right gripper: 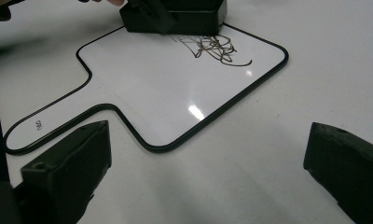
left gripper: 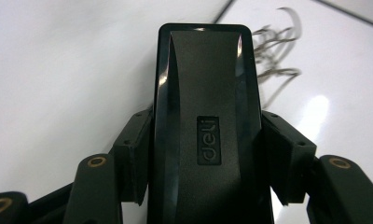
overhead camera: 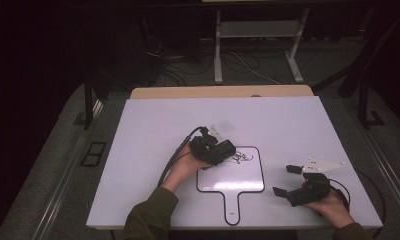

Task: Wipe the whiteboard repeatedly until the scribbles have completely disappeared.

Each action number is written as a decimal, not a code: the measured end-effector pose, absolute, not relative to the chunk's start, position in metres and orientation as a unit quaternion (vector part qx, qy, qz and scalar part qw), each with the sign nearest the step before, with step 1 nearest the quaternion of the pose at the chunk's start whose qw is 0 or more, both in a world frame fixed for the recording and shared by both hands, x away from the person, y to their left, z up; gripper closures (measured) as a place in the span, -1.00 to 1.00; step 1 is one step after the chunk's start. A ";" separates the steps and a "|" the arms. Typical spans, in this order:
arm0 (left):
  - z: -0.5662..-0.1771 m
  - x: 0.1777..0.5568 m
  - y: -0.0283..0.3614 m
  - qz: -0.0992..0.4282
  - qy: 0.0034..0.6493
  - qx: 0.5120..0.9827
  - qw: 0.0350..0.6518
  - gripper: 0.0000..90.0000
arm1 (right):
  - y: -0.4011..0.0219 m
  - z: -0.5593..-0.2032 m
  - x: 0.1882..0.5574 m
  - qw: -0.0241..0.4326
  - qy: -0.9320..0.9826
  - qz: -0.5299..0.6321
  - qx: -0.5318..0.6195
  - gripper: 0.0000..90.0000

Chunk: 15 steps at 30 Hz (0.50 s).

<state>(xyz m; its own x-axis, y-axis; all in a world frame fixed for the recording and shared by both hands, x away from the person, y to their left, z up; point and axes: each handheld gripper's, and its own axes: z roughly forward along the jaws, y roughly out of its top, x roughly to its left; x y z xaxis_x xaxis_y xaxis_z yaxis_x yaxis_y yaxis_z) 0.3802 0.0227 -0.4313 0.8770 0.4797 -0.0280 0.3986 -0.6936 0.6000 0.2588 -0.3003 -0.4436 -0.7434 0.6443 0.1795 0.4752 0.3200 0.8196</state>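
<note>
From above, the left gripper (overhead camera: 223, 150) pinches a black eraser (overhead camera: 224, 148) at the top edge of the small whiteboard (overhead camera: 208, 182), right by the scribble (overhead camera: 239, 158); the right gripper (overhead camera: 286, 181) sits spread wide, well off the board.

Left gripper view: jaws clamp both eraser (left gripper: 208, 121) sides, so keep it flat and press evenly.

Right gripper view: scribble (right gripper: 217, 49) lies just past the eraser (right gripper: 175, 16), so I'd sweep straight across it.

The high view looks down from above; both gripper views sit close, sharing the scribbled whiteboard (overhead camera: 248, 172).
</note>
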 end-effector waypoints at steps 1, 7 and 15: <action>-0.432 0.378 0.019 0.062 0.234 0.919 0.313 -0.13 | -0.300 -0.444 0.259 0.090 0.807 0.469 0.347 -1.00; -0.431 0.376 0.013 0.062 0.228 0.921 0.309 -0.13 | -0.301 -0.443 0.259 0.090 0.807 0.470 0.346 -1.00; -0.430 0.391 0.039 0.086 0.269 0.911 0.300 -0.13 | -0.302 -0.443 0.258 0.090 0.806 0.470 0.348 -1.00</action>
